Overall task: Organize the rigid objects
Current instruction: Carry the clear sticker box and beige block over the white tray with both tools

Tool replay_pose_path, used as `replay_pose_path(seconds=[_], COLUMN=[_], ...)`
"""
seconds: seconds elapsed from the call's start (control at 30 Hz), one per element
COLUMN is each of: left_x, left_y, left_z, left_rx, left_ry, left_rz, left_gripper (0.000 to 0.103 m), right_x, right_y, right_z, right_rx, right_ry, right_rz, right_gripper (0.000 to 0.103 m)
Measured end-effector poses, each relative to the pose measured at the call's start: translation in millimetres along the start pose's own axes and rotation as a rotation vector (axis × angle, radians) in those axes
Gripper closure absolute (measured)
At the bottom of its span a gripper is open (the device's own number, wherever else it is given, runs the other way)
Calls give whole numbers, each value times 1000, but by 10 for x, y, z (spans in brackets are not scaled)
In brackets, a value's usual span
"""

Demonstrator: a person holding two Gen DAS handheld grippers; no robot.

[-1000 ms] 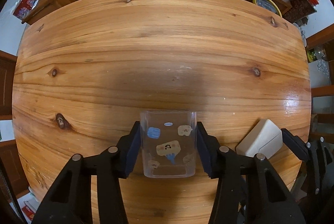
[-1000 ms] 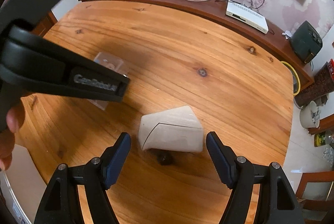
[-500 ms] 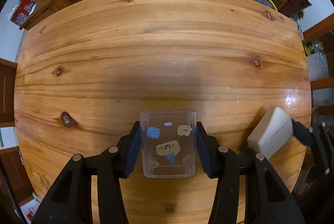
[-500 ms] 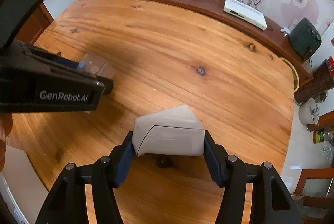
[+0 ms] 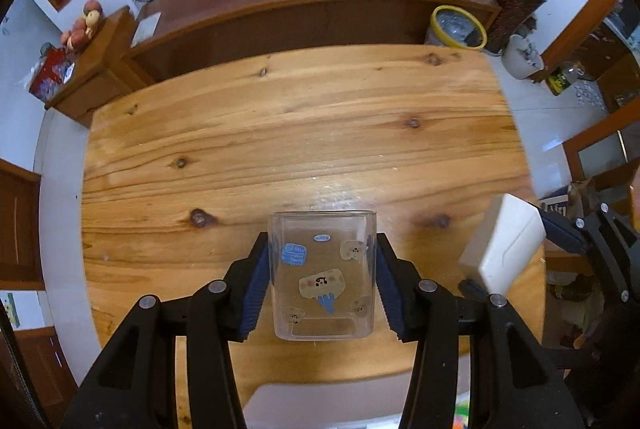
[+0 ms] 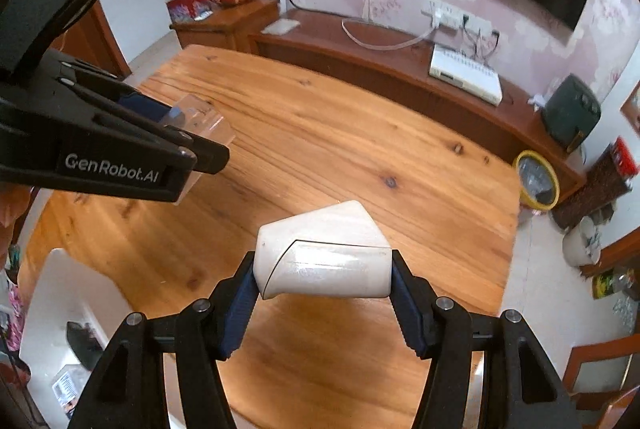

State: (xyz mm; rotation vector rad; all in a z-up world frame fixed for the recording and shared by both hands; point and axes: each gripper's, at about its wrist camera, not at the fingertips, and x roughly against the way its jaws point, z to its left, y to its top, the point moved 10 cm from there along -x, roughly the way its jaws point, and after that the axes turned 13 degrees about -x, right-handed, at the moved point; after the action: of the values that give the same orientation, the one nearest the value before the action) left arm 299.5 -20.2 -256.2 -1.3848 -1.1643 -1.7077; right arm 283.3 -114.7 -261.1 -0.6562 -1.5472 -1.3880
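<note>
The left gripper [image 5: 322, 281] is clamped on a clear plastic container [image 5: 322, 275] with cartoon stickers, its blue pads pressed flat against the two side walls, and the container is held up off the wooden table [image 5: 280, 133] above the table's near edge. The right gripper [image 6: 322, 279] pinches a cream-white lidded box [image 6: 322, 253] across its ends, also lifted over the table's near edge; in the left wrist view the same box [image 5: 502, 243] hangs tilted just to the container's right.

The likeliest trouble is a slip. The container's walls look smooth and thin, and the pads hold only its lower half, so a quick swing could let it pivot or squeeze out. The box has rounded, glossy ends and an angled seam; if that seam is a lid, a hard pinch might spring it, though I cannot tell how it closes. The two loads ride close together, so a careless crossing could knock them.

Farther off, the table's far side shows bare wood, with the dark sideboard [image 5: 320, 13] behind it.
</note>
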Motion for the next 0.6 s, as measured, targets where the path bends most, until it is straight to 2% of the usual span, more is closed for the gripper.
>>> replay_pose_path(seconds=[0.3,0.47,0.6], left_x=[705,974,1078], left_y=[-309,-628,-941], left_z=[-196,-266,-314], left_rx=[-46,-62,-73], left_ry=[25,43,62], left_rz=[-99,-132,-143], left_gripper=[50,50,50], right_x=[803,1140,1351], right_y=[32,-158,-427], right_z=[278,426,478], right_rx=[-16,-22,-90], right_ry=[13,5,3], right_rz=[-107,-127,-124], right_gripper=[41,41,41])
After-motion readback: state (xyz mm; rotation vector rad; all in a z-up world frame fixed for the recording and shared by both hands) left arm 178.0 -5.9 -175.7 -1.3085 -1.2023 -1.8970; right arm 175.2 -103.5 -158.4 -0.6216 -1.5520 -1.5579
